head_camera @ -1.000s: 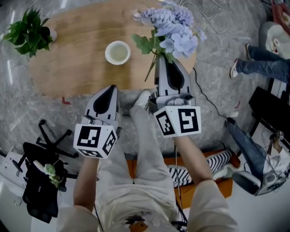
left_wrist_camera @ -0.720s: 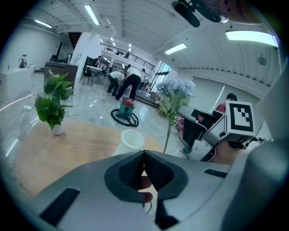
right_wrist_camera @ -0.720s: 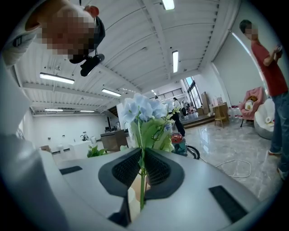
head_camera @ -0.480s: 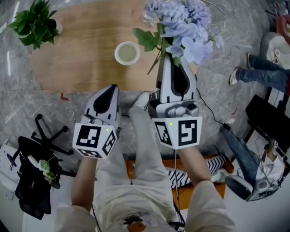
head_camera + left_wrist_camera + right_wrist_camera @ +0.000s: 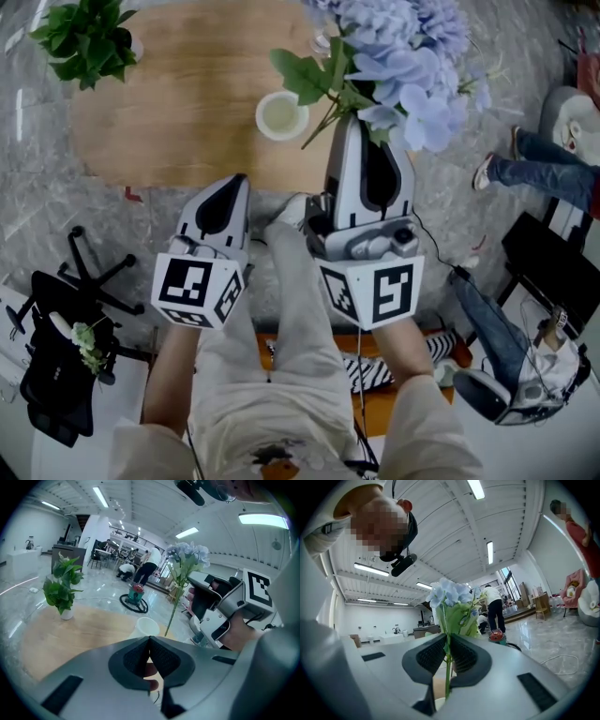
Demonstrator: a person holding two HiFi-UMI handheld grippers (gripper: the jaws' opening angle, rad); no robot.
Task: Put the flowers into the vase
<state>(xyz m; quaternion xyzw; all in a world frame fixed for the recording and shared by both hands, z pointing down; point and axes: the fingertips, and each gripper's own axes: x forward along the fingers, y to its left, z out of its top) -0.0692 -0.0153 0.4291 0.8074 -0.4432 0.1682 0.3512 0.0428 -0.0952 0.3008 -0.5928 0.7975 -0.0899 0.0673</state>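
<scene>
A potted plant (image 5: pixel 89 37) sits far left on the wooden table (image 5: pixel 178 122); my left gripper (image 5: pixel 235 180) hangs near the table's edge, jaws together on nothing; the white vase (image 5: pixel 282 115) stands ahead, between my two tools; my right gripper (image 5: pixel 349 119) is clamped on the thin stem of the hydrangea flowers (image 5: pixel 403 52), the cut end hanging just beside the vase. I judge the heavy head could swivel in the pads; the stem might then miss the mouth or tip the vase.

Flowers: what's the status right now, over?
Right gripper shut on flowers, by the stem. Left gripper shut, empty. Vase on table, no flowers in yet. Nothing blocking it.
</scene>
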